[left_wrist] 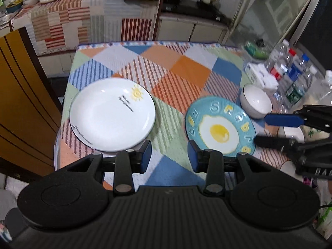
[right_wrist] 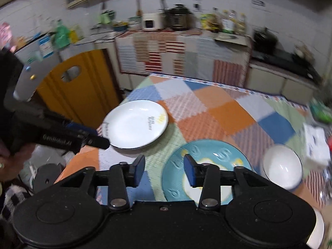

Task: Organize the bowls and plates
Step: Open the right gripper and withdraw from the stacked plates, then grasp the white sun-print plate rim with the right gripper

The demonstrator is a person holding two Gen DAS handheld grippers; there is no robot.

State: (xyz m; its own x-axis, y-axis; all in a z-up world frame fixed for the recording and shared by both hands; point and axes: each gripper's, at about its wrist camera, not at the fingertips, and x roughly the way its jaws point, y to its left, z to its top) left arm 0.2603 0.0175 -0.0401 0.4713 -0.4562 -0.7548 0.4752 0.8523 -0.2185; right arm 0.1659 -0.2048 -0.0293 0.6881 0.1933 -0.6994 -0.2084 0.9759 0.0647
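Round teal ceramic plate with fried-egg motif (left_wrist: 221,126) lies flat on patchwork tablecloth (left_wrist: 166,70), between white plate with sun drawing (left_wrist: 112,115) and small white bowl (left_wrist: 256,103). Nothing stacked yet; judged approach step. Right gripper (right_wrist: 164,171) hovers over the teal plate's near-left rim, jaws spread, empty. Left gripper (left_wrist: 169,155) spread, empty, near white plate. Next: lower, straddle a rim, close.
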